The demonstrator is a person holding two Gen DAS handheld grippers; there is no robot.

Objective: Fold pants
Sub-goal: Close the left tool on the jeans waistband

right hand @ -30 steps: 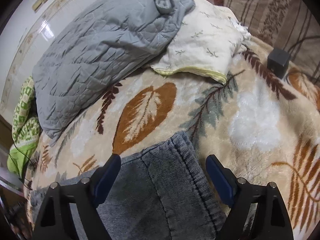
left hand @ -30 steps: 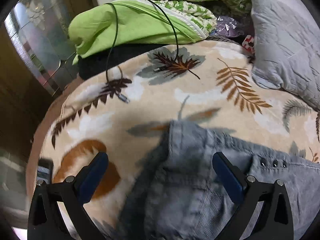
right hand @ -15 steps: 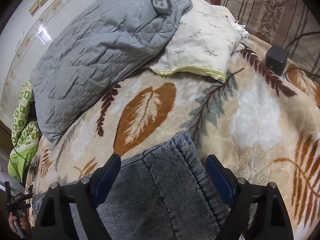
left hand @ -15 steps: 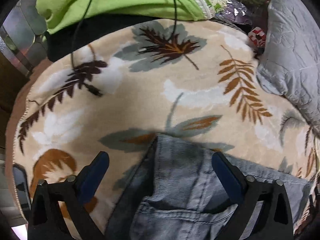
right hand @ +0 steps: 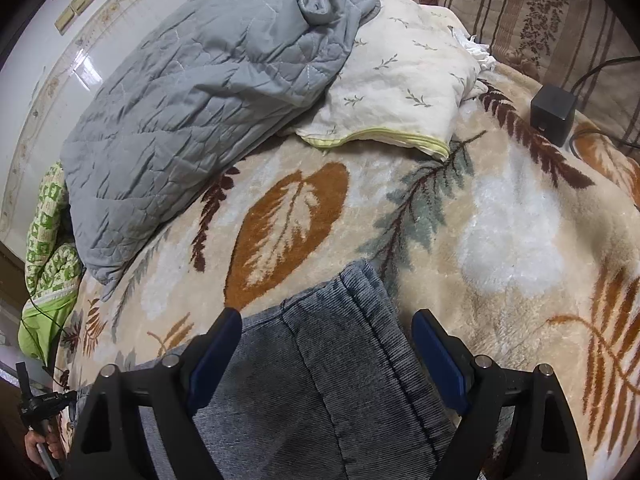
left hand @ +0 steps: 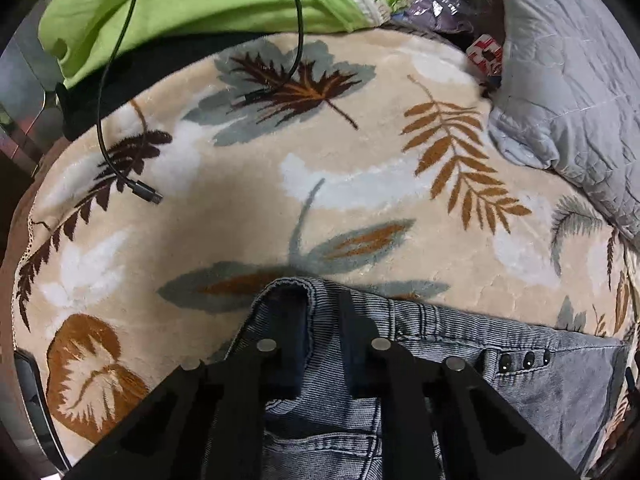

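Observation:
Grey-blue denim pants lie on a cream blanket with a leaf print. In the left wrist view the waistband end of the pants [left hand: 440, 344] shows, with three dark studs. My left gripper [left hand: 316, 312] is shut on the waistband corner, which bunches up between its fingers. In the right wrist view the leg hem of the pants [right hand: 344, 344] lies flat between the blue pads of my right gripper [right hand: 326, 344], which is open and holds nothing.
A grey quilted cover [right hand: 192, 92] and a cream pillow [right hand: 400, 92] lie at the back. A black charger cube [right hand: 552, 114] sits at the right. A green blanket [left hand: 192, 4] and a black cable [left hand: 132, 184] lie near the bed's left edge [left hand: 24, 216].
My left gripper has closed from wide open onto the waistband corner and come in lower over the pants. The right gripper stays open over the hem, almost still.

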